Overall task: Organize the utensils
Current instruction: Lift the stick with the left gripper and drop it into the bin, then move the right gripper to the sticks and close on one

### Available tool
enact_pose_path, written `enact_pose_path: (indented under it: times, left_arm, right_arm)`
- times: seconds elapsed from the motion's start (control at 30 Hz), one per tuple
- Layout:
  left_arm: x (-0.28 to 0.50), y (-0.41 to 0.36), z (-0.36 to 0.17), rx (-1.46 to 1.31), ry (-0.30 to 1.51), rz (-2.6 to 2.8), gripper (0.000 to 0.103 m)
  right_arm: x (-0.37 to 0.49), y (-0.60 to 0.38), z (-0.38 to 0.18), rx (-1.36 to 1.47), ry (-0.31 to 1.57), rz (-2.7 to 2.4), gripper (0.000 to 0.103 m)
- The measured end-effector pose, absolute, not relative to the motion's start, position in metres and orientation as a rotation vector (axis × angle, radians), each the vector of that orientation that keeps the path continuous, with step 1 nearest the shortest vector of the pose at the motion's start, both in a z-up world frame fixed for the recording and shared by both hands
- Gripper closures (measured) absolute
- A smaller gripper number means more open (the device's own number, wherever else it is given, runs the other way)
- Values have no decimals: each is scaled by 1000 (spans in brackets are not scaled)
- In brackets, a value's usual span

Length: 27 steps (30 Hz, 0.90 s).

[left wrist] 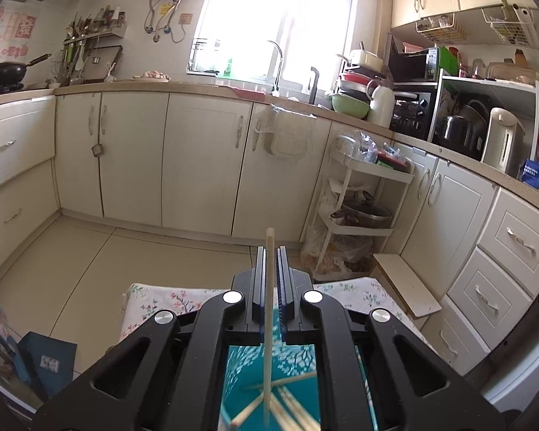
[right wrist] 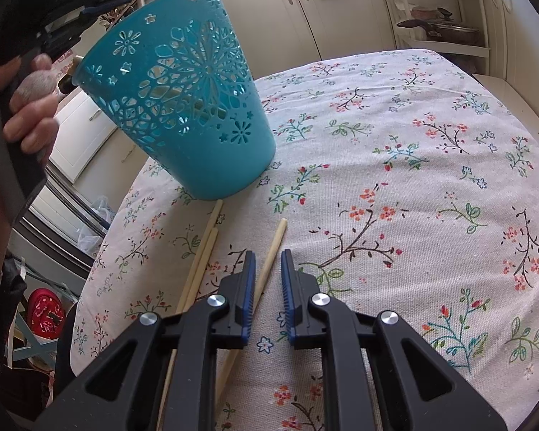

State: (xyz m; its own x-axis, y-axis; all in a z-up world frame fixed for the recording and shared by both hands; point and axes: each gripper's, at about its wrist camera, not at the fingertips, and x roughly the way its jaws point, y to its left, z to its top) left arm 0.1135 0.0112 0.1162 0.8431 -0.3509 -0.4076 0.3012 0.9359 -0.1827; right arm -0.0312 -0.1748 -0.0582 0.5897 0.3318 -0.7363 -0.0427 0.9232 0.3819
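Wooden chopstick (left wrist: 269, 309) clamped in left gripper (left wrist: 270, 262) above teal basket (right wrist: 183, 93).

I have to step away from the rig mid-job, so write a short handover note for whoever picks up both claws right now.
Left claw: shut on one chopstick, held upright over the open teal basket.
Right claw: open, low over the floral tablecloth, straddling a loose chopstick without gripping it.
Things: the basket stands on the table; several chopsticks already lie inside it. Two more chopsticks lie on the cloth, left of the right claw.
Done: some chopsticks binned.
Left: drop the held one in, then collect the three on the cloth.
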Motion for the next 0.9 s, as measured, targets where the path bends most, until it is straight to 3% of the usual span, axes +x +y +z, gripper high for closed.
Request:
enact_pose_path:
  times: [0.23,0.4,0.6,0.9]
  left_arm:
    - [64,54,104,-147,461,-265,91]
    - [29,79,66,-166,542,-204,71]
    - [25,76,6,-159,704,-202,61]
    - [38,57,-38,-123,843,-212,32]
  right_arm:
    - [-32,-169,-56,312,914,227,82]
    - [-32,-165,-55,285,912,221,80]
    - [-32,-155,-54,219,910,201,77]
    - [-35,-140,-53,106,908,175,70]
